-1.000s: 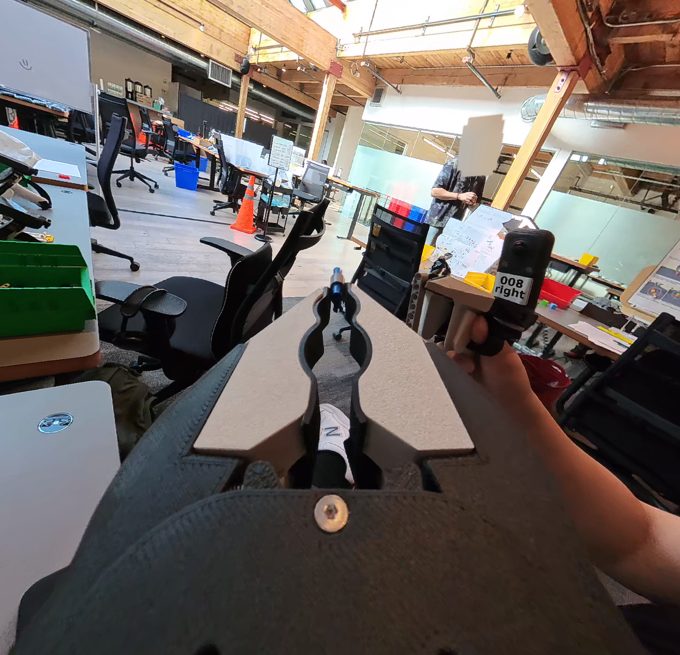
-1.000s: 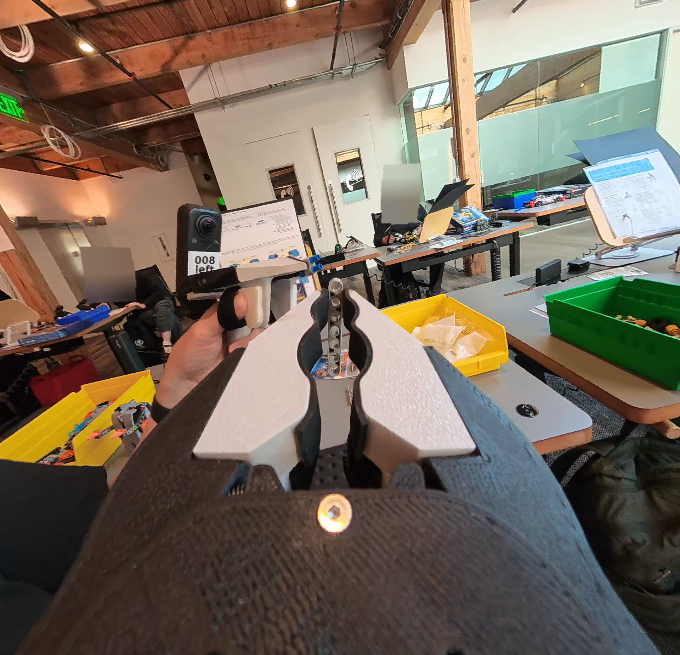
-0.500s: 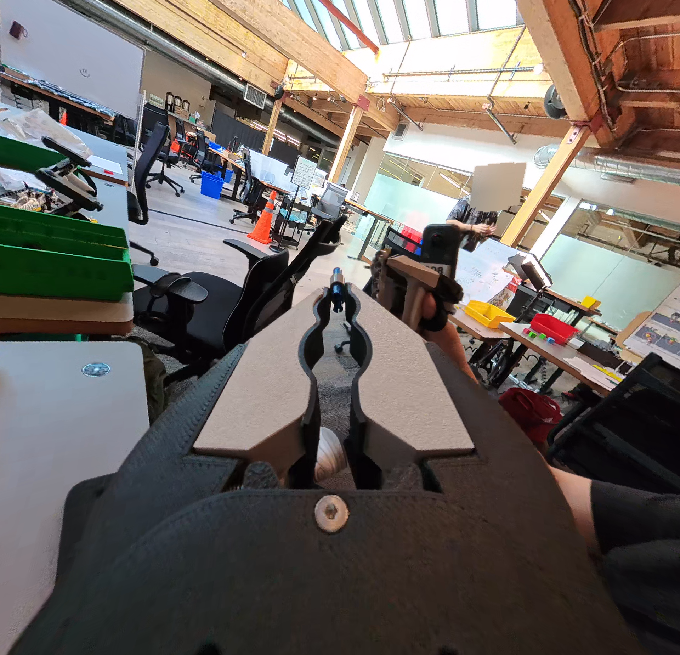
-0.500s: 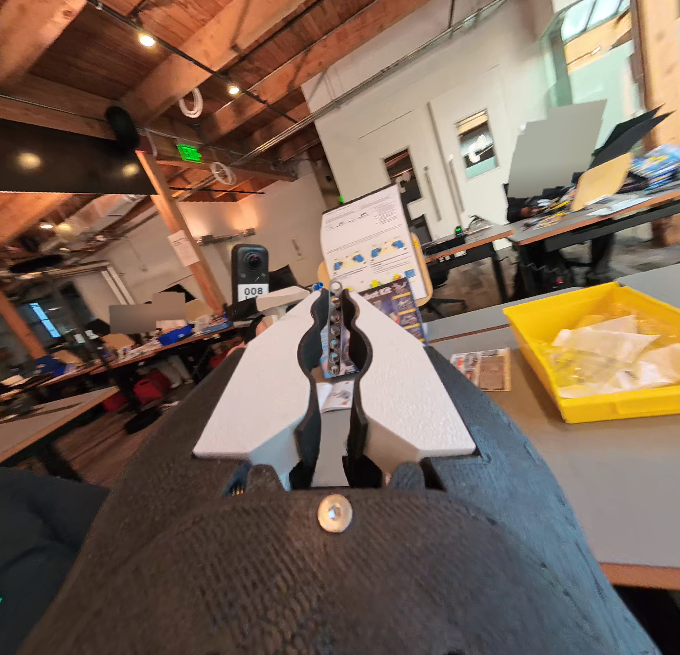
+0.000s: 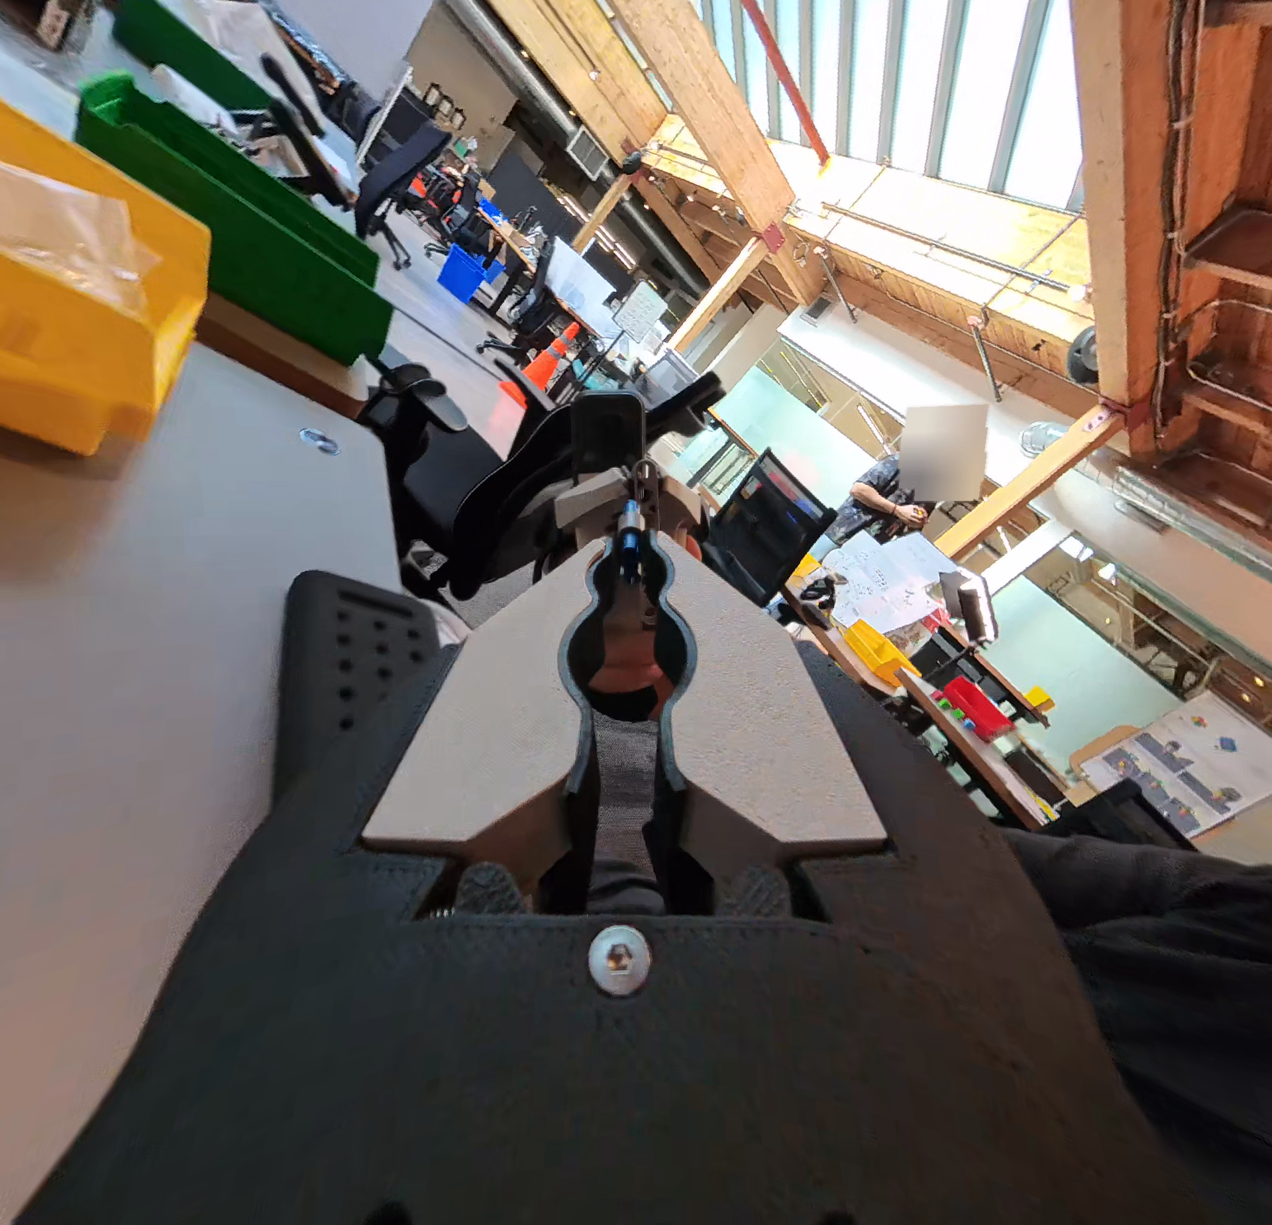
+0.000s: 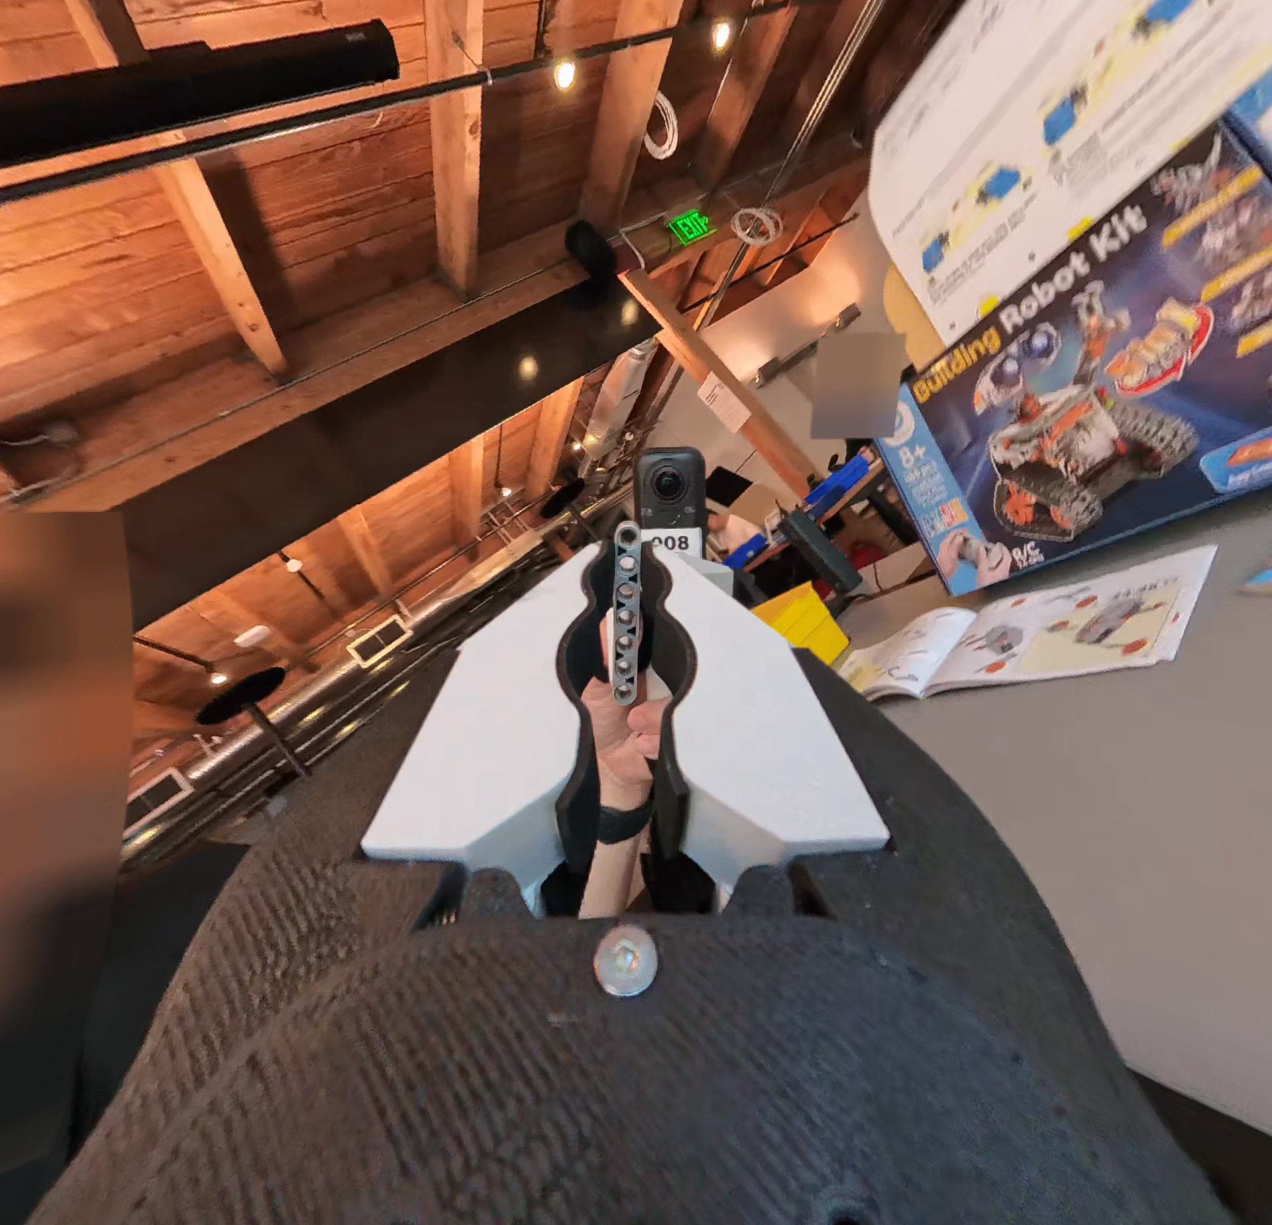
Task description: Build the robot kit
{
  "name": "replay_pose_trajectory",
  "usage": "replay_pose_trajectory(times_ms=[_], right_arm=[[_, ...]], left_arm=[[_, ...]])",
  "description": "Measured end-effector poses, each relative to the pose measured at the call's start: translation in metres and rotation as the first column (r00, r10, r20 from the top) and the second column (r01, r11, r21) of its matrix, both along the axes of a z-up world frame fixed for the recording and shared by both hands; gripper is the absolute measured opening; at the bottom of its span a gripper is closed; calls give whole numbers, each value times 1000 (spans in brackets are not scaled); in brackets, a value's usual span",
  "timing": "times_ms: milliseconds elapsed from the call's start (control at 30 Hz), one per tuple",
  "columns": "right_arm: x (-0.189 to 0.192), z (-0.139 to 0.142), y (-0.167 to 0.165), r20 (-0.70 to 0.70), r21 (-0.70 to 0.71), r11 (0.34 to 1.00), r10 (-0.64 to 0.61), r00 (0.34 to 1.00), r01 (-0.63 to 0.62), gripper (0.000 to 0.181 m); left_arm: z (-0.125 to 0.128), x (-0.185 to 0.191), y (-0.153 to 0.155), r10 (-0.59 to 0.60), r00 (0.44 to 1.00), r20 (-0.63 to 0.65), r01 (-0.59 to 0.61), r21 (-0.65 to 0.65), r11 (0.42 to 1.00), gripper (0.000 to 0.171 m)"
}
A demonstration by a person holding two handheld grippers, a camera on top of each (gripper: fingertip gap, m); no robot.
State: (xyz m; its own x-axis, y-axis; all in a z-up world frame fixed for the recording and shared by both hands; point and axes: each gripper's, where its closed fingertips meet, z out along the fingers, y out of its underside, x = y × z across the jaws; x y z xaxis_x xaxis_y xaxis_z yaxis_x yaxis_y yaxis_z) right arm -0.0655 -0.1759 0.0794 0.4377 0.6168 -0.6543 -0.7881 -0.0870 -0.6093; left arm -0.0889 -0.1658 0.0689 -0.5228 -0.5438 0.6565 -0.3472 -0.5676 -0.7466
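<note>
My left gripper is shut on a small blue pin with a grey tip that sticks out past the fingertips. My right gripper is shut on a grey beam with a row of holes, held upright. In the left wrist view the right gripper faces me head on, its beam just beyond the pin's tip. In the right wrist view the left gripper's camera stands right behind the beam, with the hand that holds it below. Both grippers are held in the air, tilted upward.
A grey table lies on the left with a yellow bin and a green bin. In the right wrist view a kit box and an open booklet rest on the table. Office chairs stand behind. Less than 4 cm separates the two grippers' tips.
Both grippers have swung to face each other and tilted upward. The right gripper came in from the right to directly in front of the left one. Both stay shut on their parts.
</note>
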Motion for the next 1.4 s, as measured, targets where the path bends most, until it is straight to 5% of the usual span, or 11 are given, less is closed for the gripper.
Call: replay_pose_trajectory(times_ms=[200,367,467,633,1400], right_arm=[[-9,-74,59,-6,-113,984,135,991,-135,5],[-25,-108,99,57,-179,961,226,973,-212,5],[-29,-103,109,-9,-140,953,272,962,-270,4],[-33,-104,115,-107,-119,943,298,949,-309,4],[-44,-116,118,-86,-183,922,331,940,-341,4]], left_arm=[[-75,-13,61,95,989,-109,-102,-53,993,5],[-97,-23,99,154,981,-114,-162,-70,984,5],[-103,-25,106,159,980,-117,-161,-5,987,5],[-100,-30,106,124,986,-108,-133,-78,988,5],[-109,-29,104,82,987,-141,-98,-112,989,6]])
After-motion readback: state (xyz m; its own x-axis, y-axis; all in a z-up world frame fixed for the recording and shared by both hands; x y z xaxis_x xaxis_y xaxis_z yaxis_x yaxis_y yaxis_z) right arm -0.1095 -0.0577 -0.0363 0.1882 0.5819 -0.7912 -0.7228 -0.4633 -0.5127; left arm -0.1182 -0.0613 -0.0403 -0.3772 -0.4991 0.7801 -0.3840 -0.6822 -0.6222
